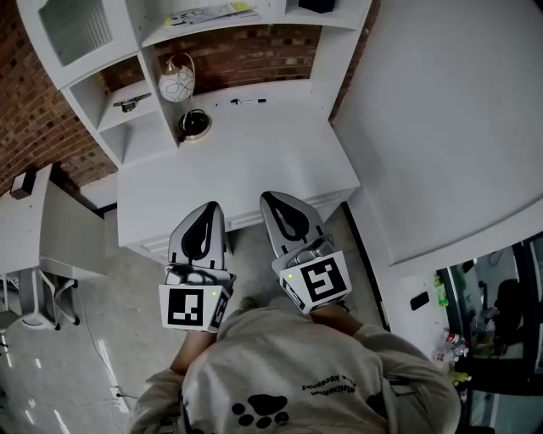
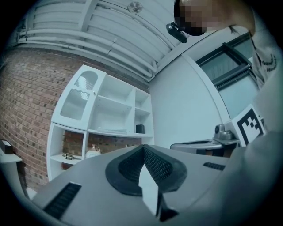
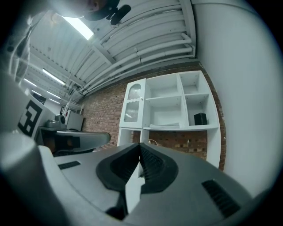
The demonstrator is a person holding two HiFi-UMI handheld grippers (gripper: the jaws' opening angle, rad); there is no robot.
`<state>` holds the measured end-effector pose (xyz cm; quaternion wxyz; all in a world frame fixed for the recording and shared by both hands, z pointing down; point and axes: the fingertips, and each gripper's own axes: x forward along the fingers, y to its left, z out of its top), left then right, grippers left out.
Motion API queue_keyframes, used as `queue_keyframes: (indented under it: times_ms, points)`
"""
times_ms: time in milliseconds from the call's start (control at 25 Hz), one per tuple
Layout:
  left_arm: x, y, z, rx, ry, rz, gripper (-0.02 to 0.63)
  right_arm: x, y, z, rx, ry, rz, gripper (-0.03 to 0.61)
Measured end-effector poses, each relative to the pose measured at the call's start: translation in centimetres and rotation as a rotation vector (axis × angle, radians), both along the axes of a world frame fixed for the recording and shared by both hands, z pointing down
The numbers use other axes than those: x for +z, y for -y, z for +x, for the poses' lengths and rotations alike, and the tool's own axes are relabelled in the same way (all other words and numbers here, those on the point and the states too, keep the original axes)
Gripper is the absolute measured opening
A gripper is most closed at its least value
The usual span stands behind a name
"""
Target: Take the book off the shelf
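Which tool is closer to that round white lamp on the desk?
Left. In the head view the left tool lies almost in line with the lamp; the right tool sits further right.

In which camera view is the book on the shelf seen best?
The right gripper view: the book lies flat in the shelf unit's middle compartment, seen whole from the front. The head view shows the book from above, at the picture's top edge. The left gripper view shows only a thin pale strip of it.

white desk (image 1: pixel 254 161) with a round lamp (image 1: pixel 177 84) on it, shelf (image 3: pixel 208 127) above holds a flat book (image 3: pixel 164 126) and black box (image 3: pixel 200 118)
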<state>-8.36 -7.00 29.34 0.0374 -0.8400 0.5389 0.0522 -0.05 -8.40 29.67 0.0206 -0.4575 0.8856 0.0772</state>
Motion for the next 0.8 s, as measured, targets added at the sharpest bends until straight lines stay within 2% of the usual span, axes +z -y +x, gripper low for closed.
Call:
queue_keyframes:
  times_ms: [160, 360, 800]
  points:
    - [0.7, 2.3, -0.8, 0.021, 0.0, -0.028, 0.008, 0.6, 1.6, -0.6, 0.022, -0.009, -0.012, 0.015]
    - [0.3, 5.2, -1.3, 0.04, 0.003, -0.003, 0.008, 0.3, 5.2, -1.2, 0.026, 0.013, -0.023, 0.015]
    - [-0.1, 14.8, -2.8, -0.001, -0.002, 0.003, 0.008, -0.5, 15.6, -3.2, -0.038, -0.004, 0.013, 0.015]
